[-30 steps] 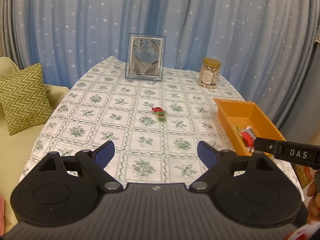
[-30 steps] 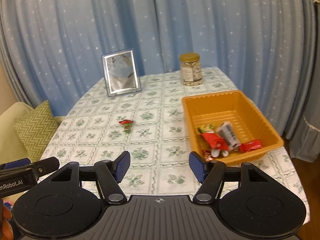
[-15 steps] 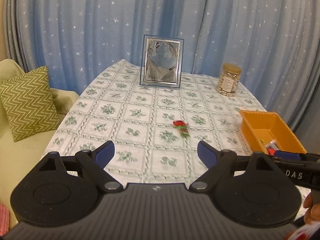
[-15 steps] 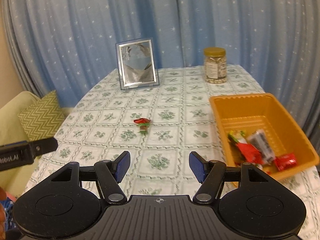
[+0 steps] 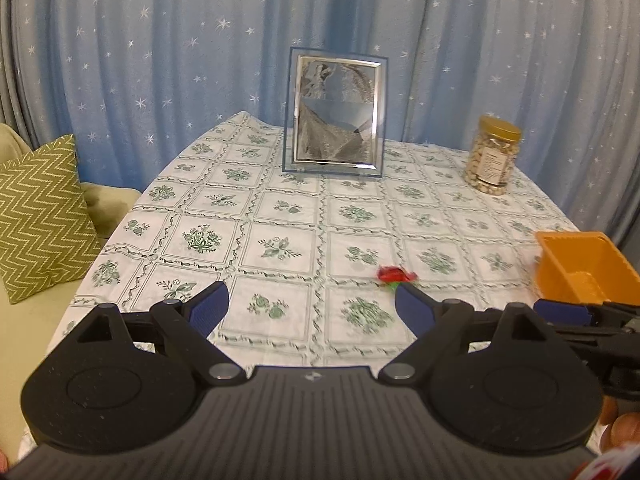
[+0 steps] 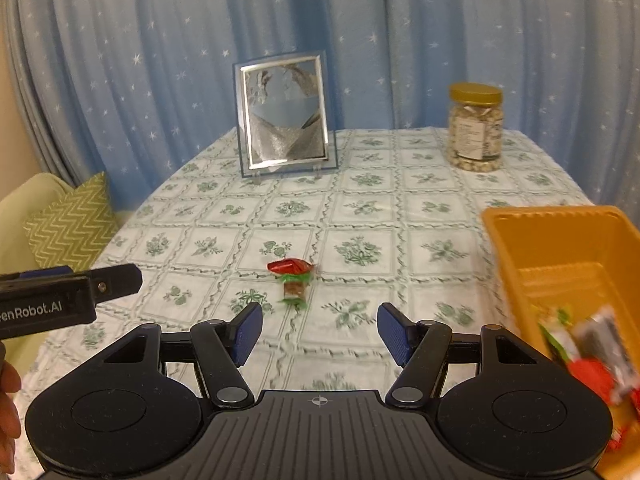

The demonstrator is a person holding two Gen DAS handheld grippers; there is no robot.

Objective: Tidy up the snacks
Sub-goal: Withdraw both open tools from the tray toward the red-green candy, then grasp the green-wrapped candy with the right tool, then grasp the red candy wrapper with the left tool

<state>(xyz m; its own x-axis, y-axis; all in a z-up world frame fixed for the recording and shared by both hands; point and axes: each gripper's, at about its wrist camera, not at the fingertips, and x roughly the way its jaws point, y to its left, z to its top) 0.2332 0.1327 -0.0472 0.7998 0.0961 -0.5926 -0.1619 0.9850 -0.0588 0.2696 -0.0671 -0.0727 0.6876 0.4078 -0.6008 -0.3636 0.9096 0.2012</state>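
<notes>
A small red-and-green wrapped candy [image 6: 292,278] lies alone on the white tablecloth with green floral squares [image 5: 280,216], near the middle of the table and well apart from every edge. The right gripper [image 6: 320,330] hangs just short of it with its blue-padded fingers [image 6: 248,330] spread wide and nothing between them; the candy sits ahead of the gap, slightly left of its centre. The left gripper [image 5: 310,306] is likewise wide and empty above the near cloth, the candy just beyond its right fingertip.

The orange plastic tray [image 6: 560,240] stands at the table's right edge, well clear of the candy, with bare cloth between them. It holds several snack packets [image 6: 592,352], blurred and cut off by the frame, so their count is unclear. At the far edge a silver picture frame [image 6: 284,114] and a gold-lidded clear jar of nuts [image 6: 475,128] stand upright before the blue star-print curtain [image 6: 160,60]. A green zigzag cushion [image 5: 38,220] rests on a pale sofa left of the table.
</notes>
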